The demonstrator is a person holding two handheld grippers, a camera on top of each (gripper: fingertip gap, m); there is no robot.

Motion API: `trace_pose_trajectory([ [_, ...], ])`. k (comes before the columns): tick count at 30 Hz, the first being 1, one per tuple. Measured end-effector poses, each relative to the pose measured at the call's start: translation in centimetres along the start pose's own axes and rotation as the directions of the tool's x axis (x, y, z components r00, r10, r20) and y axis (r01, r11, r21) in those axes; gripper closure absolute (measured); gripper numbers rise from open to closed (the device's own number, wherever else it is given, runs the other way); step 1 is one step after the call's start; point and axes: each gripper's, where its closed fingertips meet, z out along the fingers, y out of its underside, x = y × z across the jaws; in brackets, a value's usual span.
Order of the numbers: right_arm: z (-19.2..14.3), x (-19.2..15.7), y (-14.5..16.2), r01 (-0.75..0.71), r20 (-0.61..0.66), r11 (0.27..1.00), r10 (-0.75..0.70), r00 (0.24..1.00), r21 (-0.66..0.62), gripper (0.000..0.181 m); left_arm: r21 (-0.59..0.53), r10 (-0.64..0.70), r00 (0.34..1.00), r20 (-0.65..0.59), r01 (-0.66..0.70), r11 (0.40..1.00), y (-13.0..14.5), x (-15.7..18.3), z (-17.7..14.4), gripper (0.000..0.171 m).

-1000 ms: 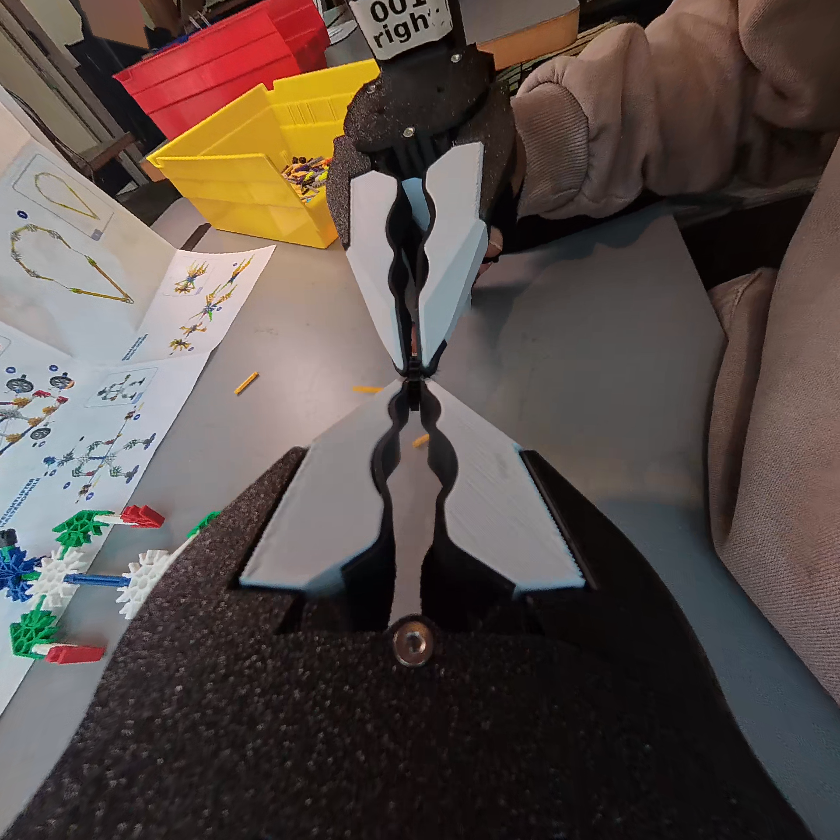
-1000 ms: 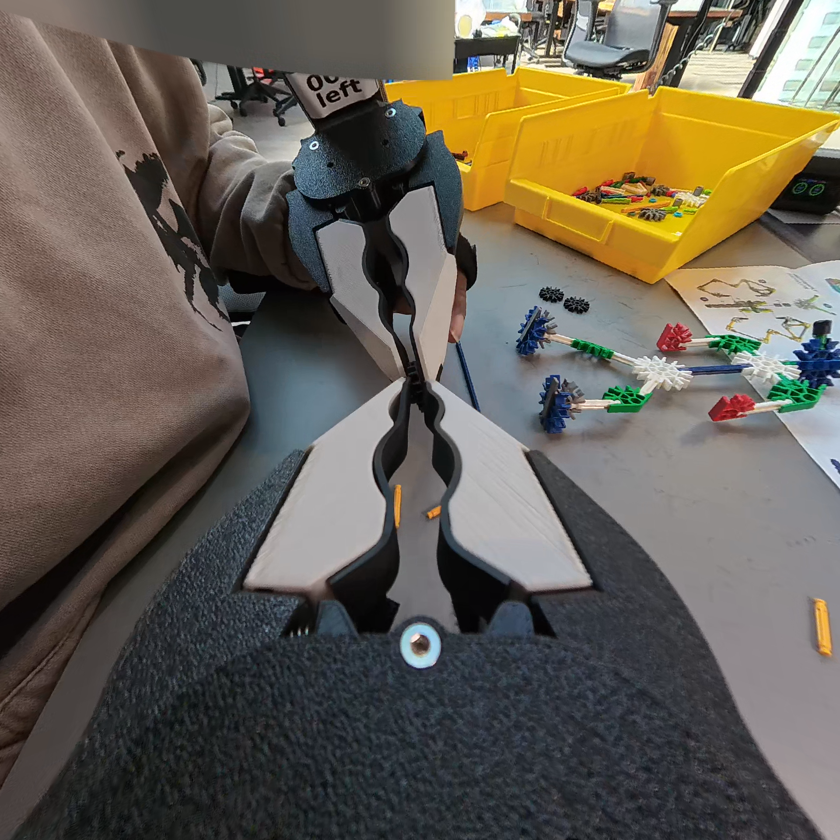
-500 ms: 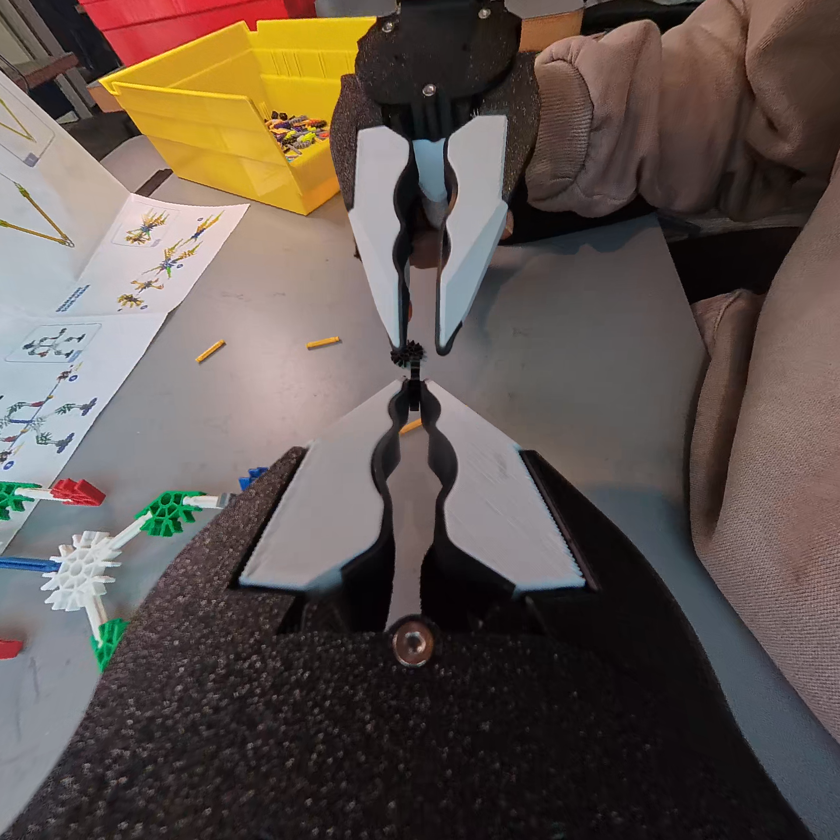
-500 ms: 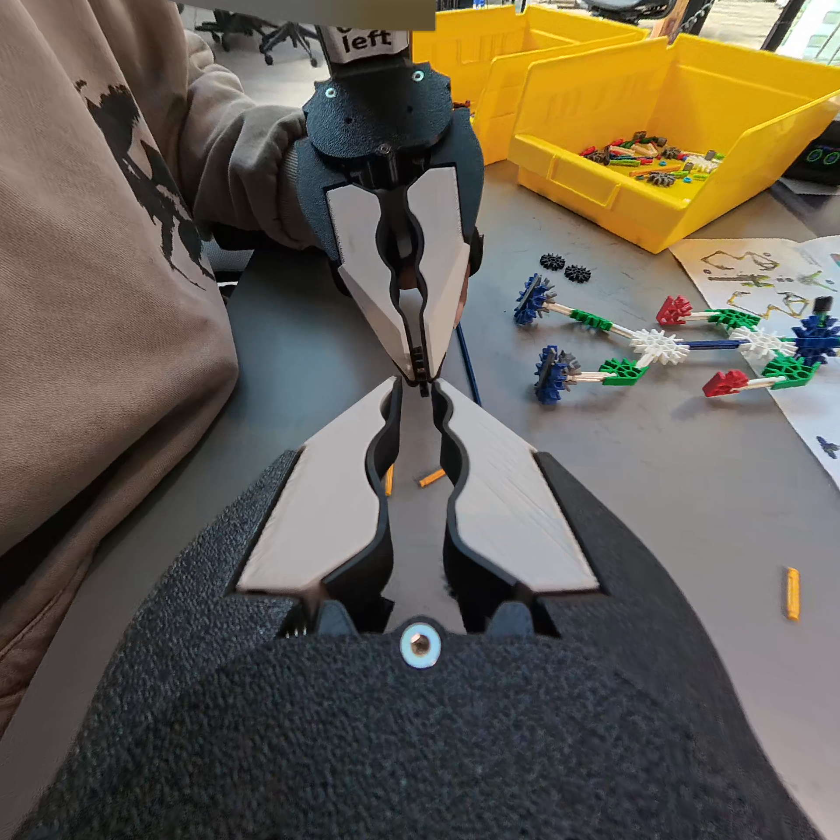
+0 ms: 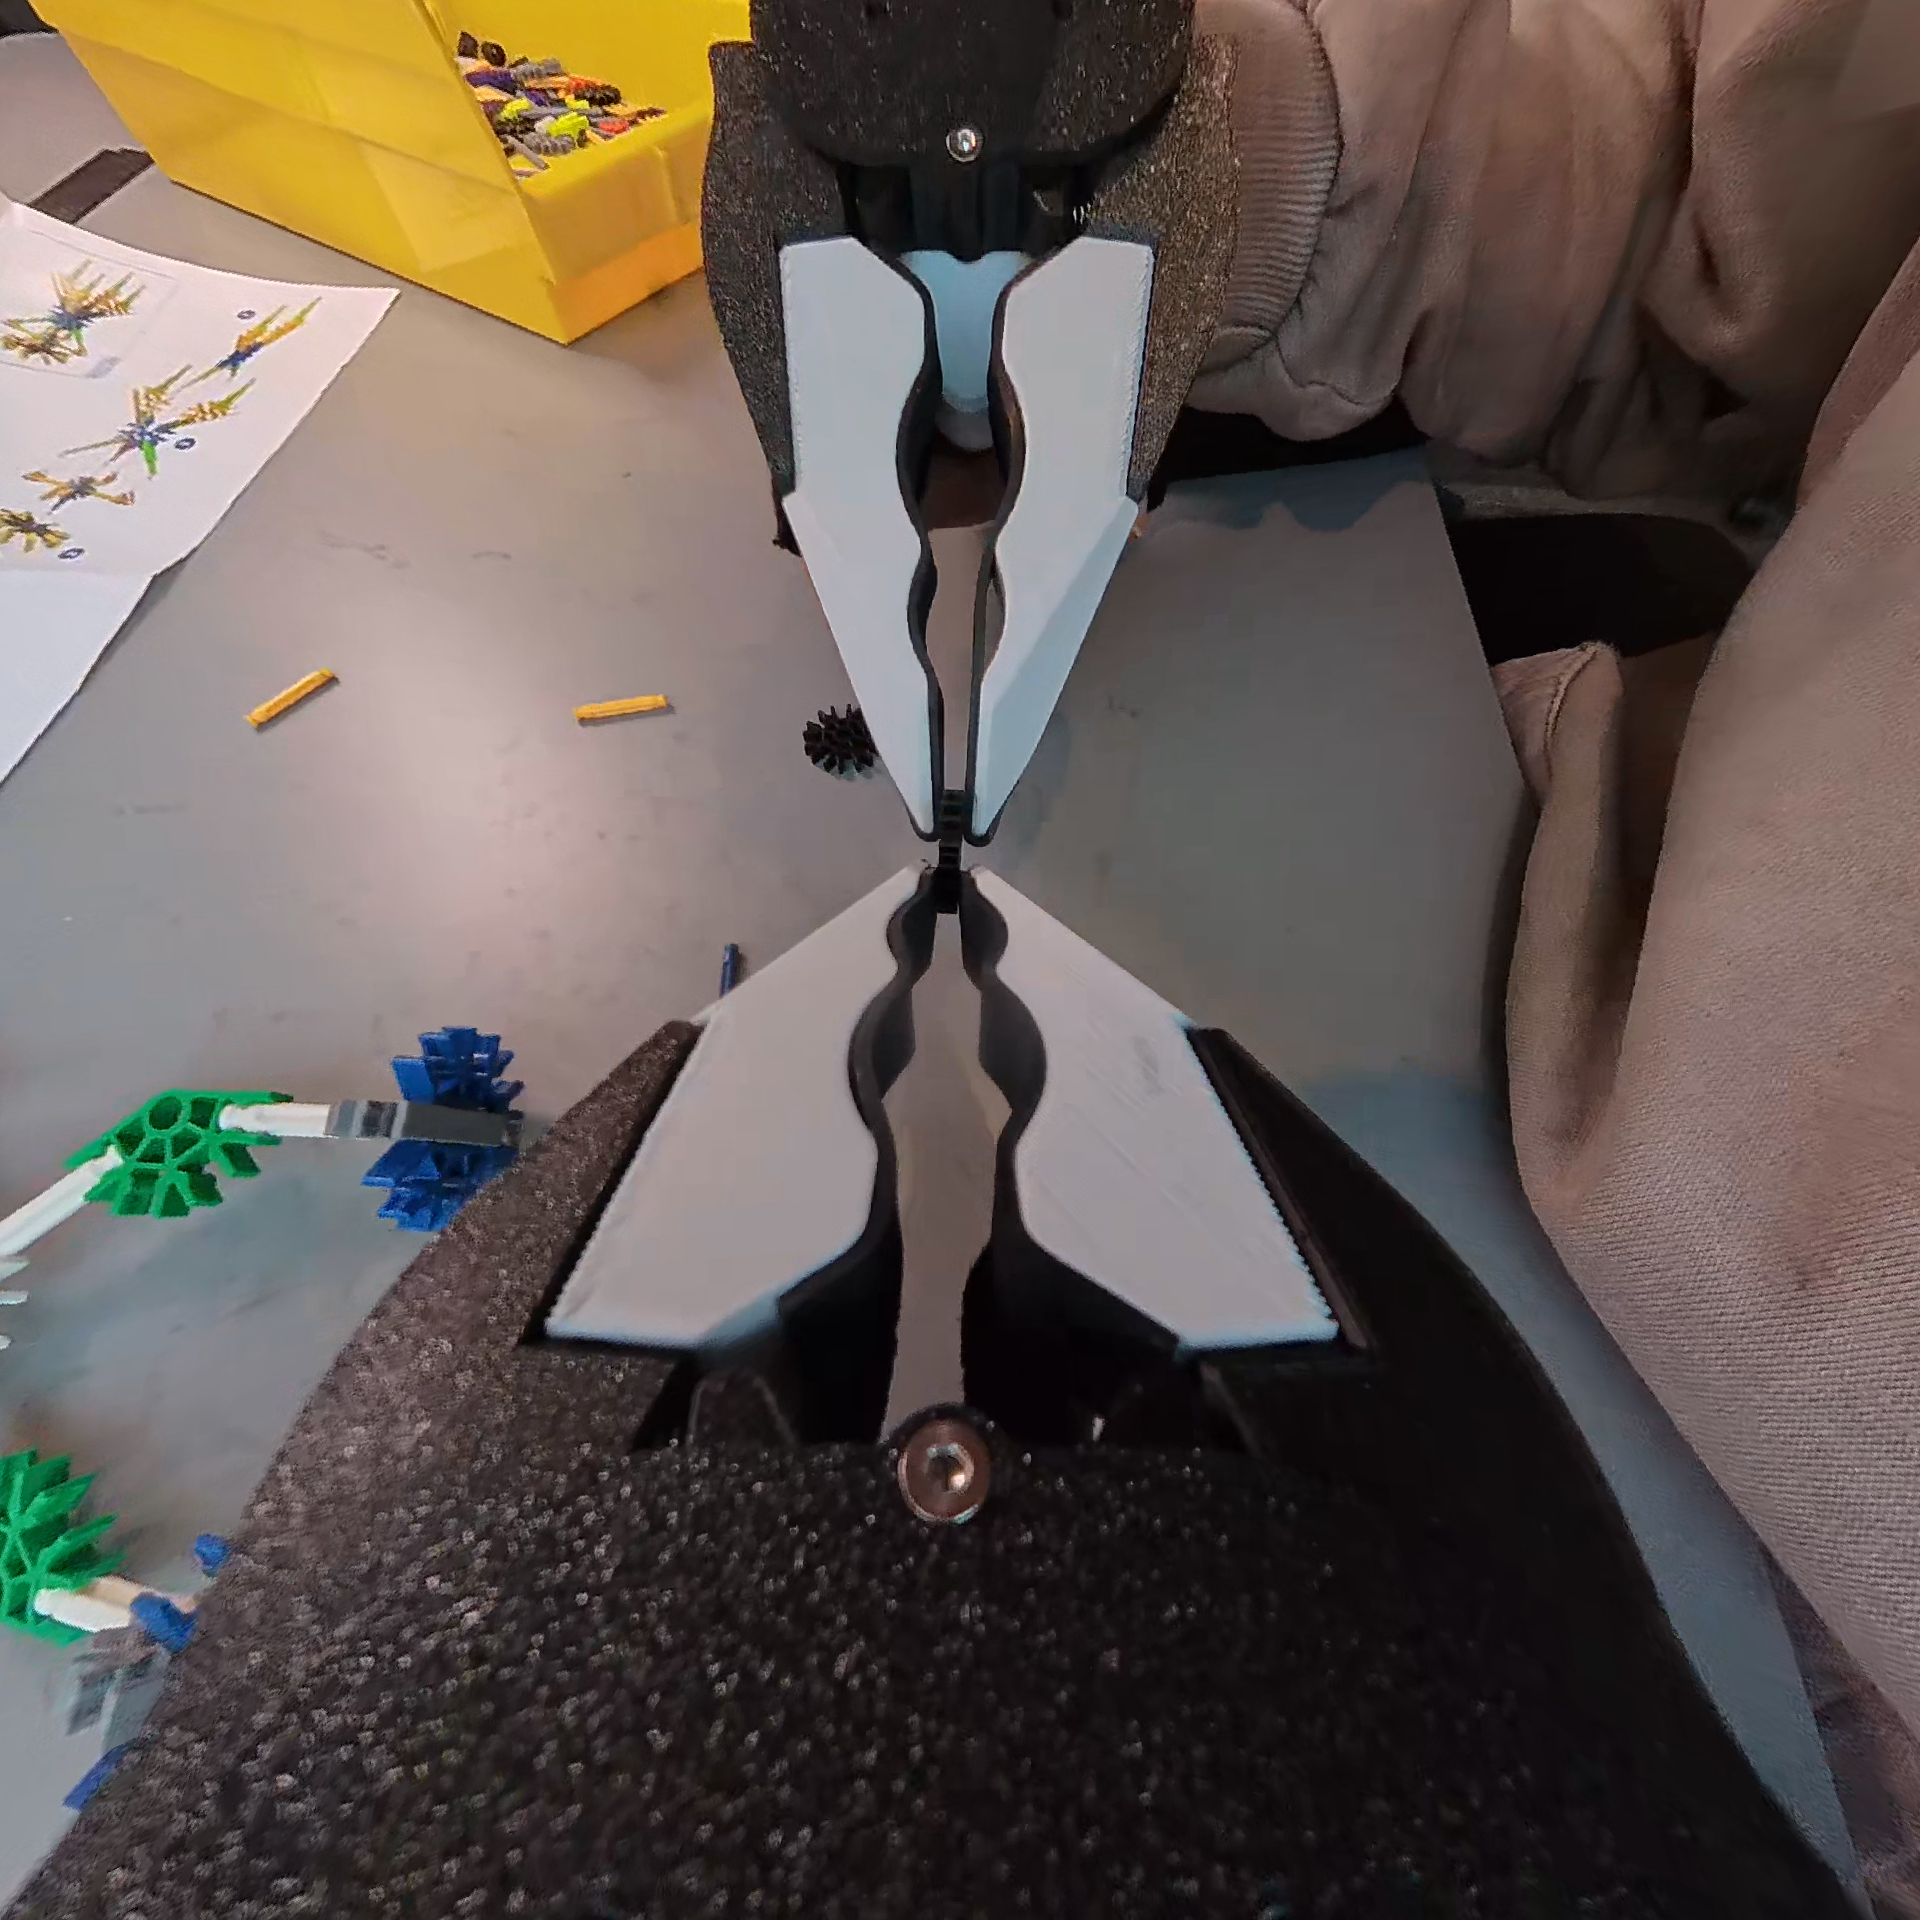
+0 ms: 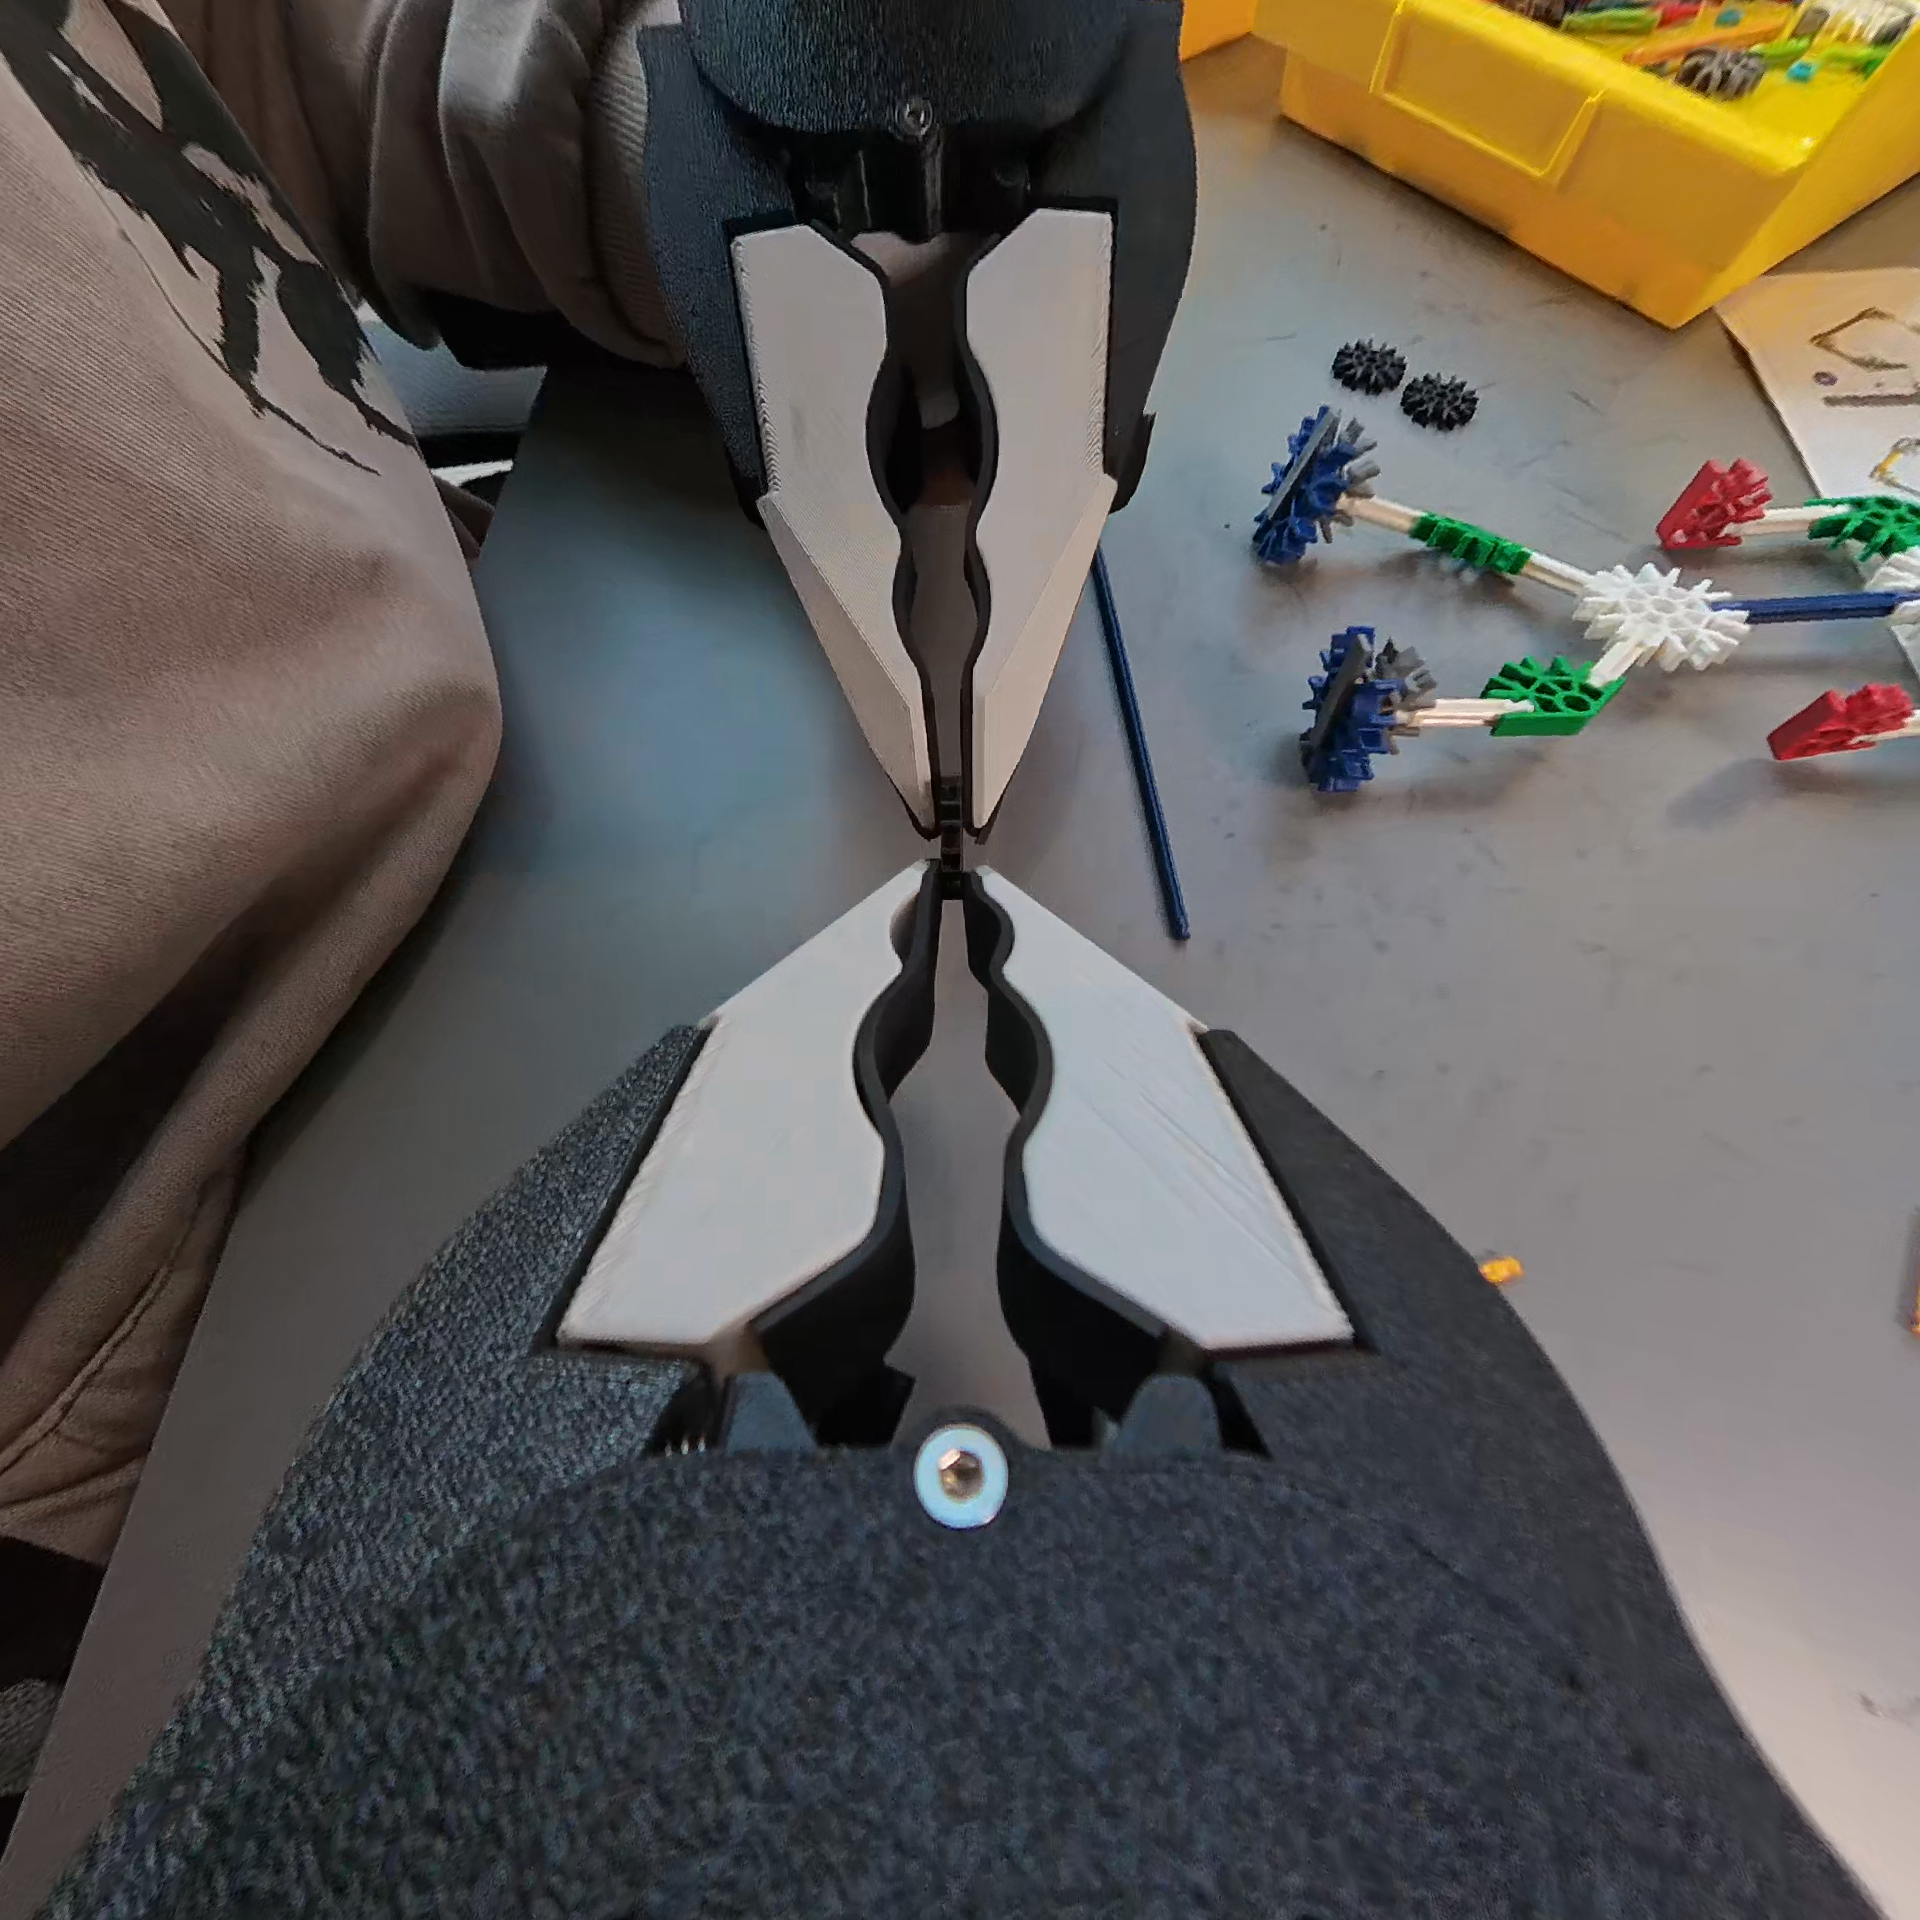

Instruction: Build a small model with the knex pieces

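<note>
Black toothed connector (image 5: 948, 844) sat at frame centre, pinched tip-to-tip between left gripper (image 5: 943, 891) and right gripper (image 6: 950, 878), both clamped on it, facing head-on.

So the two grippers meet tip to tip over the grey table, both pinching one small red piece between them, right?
Not quite: the small piece is black, not red, as the left wrist view shows. The rest holds: the left gripper and right gripper meet tip to tip over the grey table, both shut on it.
</note>
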Motion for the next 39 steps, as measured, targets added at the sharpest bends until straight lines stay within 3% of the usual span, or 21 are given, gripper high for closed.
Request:
trace_pose_trajectory([
  [4,0.0,-0.7,2.8,0.022,0.015,0.982,-0.02,1.0,-0.185,0.168,-0.069,0.009,0.998,0.063,-0.004,0.998,1.2,-1.4,-0.1,0.169],
  [10,1.3,-1.2,3.8,0.083,0.045,0.944,-0.072,0.996,-0.32,0.174,-0.028,-0.087,0.989,0.119,0.091,0.995,1.0,-3.9,-1.4,0.169],
  [16,1.9,-1.6,3.7,0.238,0.248,0.88,-0.144,0.958,-0.41,0.179,-0.043,-0.079,0.989,0.123,0.085,0.995,1.2,-3.9,-1.6,0.169],
  [20,2.0,-1.8,3.8,0.465,0.464,0.762,-0.245,0.851,-0.451,0.18,-0.05,-0.089,0.99,0.107,0.094,0.994,1.5,-3.7,-1.5,0.169],
  [23,2.0,-1.9,3.9,0.648,0.596,0.623,-0.338,0.728,-0.438,0.18,-0.057,-0.109,0.989,0.096,0.115,0.992,2.0,-3.7,-1.4,0.169],
  [26,2.0,-1.9,3.9,0.77,0.681,0.489,-0.398,0.615,-0.41,0.179,-0.059,-0.112,0.99,0.089,0.118,0.991,2.1,-3.6,-1.3,0.169],
  [29,2.0,-1.9,3.9,0.818,0.717,0.419,-0.415,0.559,-0.395,0.179,-0.054,-0.117,0.99,0.076,0.121,0.991,1.9,-3.3,-1.3,0.169],
  [31,2.0,-2.0,3.9,0.813,0.712,0.433,-0.418,0.564,-0.39,0.179,-0.051,-0.117,0.991,0.069,0.121,0.991,1.8,-3.1,-1.3,0.169],
  [33,2.1,-2.0,3.8,0.777,0.68,0.496,-0.416,0.605,-0.388,0.177,-0.047,-0.119,0.991,0.065,0.122,0.991,1.7,-3.0,-1.3,0.169],
  [39,1.0,-1.7,0.8,0.492,0.456,0.819,-0.332,0.826,-0.295,0.168,-0.025,-0.126,0.991,0.054,0.128,0.991,1.3,-2.8,-1.4,0.169],
])
